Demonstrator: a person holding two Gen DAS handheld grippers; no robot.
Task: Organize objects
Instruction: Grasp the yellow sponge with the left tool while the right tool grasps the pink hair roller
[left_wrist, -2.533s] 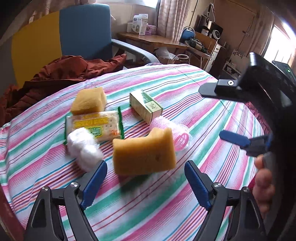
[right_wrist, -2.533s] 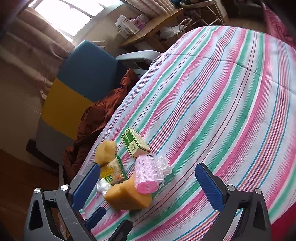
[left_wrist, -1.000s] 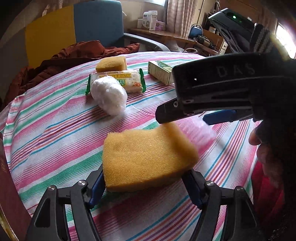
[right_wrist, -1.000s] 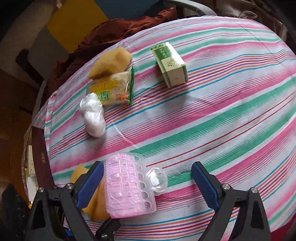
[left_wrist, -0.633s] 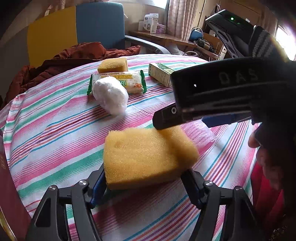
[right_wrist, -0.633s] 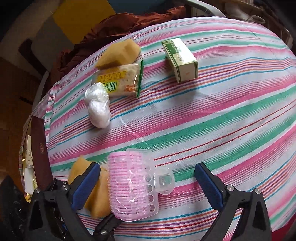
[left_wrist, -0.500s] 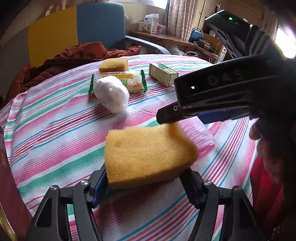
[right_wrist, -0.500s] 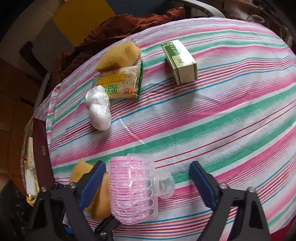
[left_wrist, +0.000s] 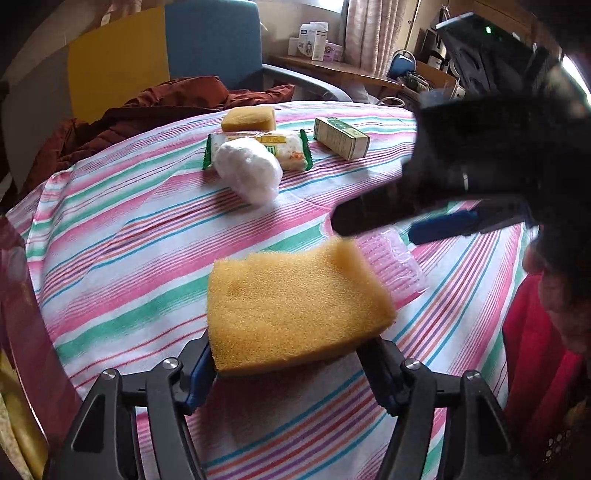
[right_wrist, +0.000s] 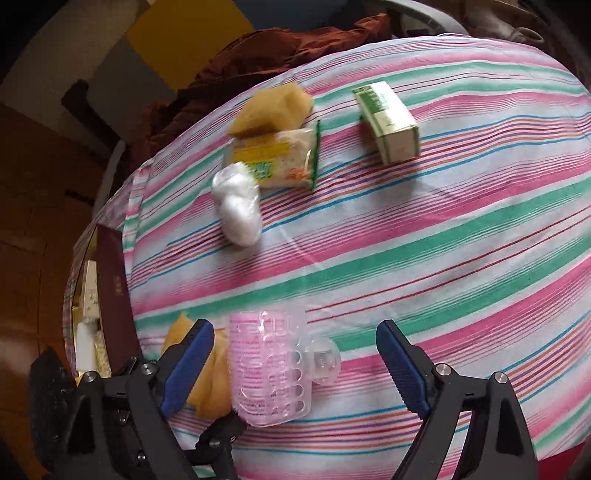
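Observation:
My left gripper (left_wrist: 291, 365) is shut on a yellow sponge (left_wrist: 295, 302) and holds it low over the striped tablecloth (left_wrist: 129, 258). My right gripper (right_wrist: 295, 358) is open, its fingers on either side of a pink hair roller (right_wrist: 267, 365) that lies on the cloth; the roller also shows in the left wrist view (left_wrist: 391, 262) behind the sponge. The held sponge shows in the right wrist view (right_wrist: 207, 376) left of the roller. Farther back lie a second sponge (left_wrist: 248, 118), a cracker packet (left_wrist: 284, 147), a white plastic ball (left_wrist: 247, 175) and a green box (left_wrist: 341, 137).
A blue and yellow armchair (left_wrist: 155, 55) with a rust-red garment (left_wrist: 147, 110) stands behind the table. A dark red booklet (right_wrist: 112, 288) lies at the table's left edge. A cluttered desk (left_wrist: 332, 66) is at the back right.
My left gripper closed on the near sponge and drew it toward the table's front edge. My right gripper came down over the pink roller, which now sits between its open fingers.

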